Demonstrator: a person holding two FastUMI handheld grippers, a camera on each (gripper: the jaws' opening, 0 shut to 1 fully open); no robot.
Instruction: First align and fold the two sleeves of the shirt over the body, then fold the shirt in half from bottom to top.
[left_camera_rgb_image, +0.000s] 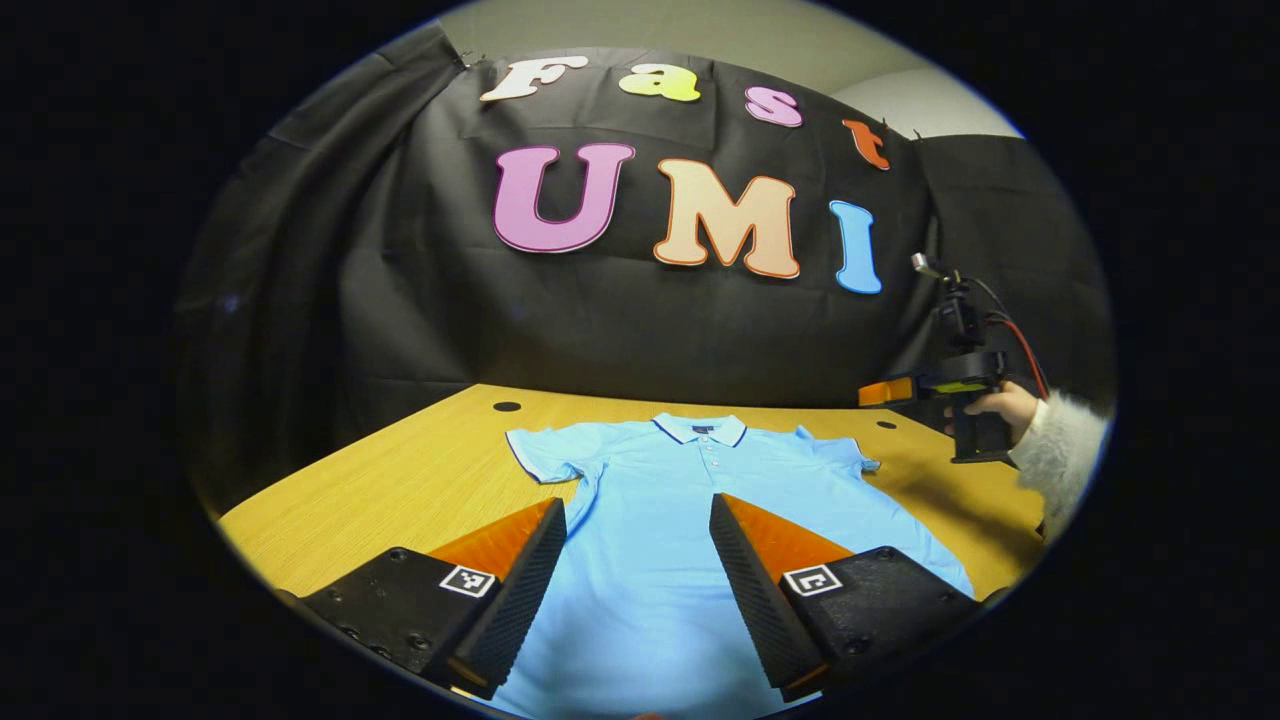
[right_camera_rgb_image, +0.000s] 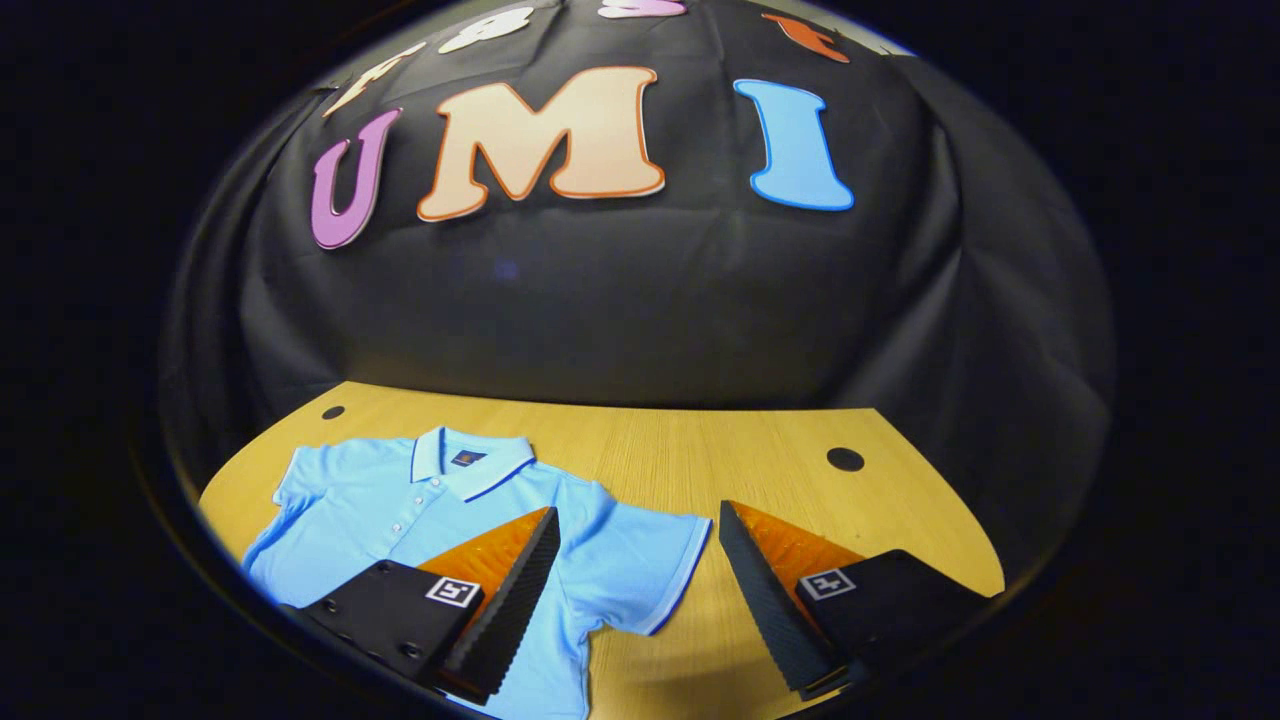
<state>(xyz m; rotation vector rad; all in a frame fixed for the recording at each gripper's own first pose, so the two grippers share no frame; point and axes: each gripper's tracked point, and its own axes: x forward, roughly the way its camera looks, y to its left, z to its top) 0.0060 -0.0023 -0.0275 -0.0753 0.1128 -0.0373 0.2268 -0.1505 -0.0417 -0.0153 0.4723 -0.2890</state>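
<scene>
A light blue polo shirt (left_camera_rgb_image: 650, 470) lies flat and face up on the wooden table (left_camera_rgb_image: 400, 480), collar at the far side, both short sleeves spread out. My left gripper (left_camera_rgb_image: 637, 502) hovers open over the shirt's lower body, nothing between its fingers. In the left gripper view a hand in a fluffy white sleeve holds my right gripper (left_camera_rgb_image: 872, 395) above the table, just past the shirt's right sleeve (left_camera_rgb_image: 835, 450). In the right gripper view the shirt (right_camera_rgb_image: 380, 500) lies to the left. My right gripper (right_camera_rgb_image: 637, 512) is open, and the near sleeve (right_camera_rgb_image: 650, 560) lies below, between its fingers.
Black cloth walls close off the table's far side and both ends. Round cable holes (right_camera_rgb_image: 845, 459) sit near the table's far corners. Bare wood (right_camera_rgb_image: 700, 450) stretches right of the shirt and beyond its collar.
</scene>
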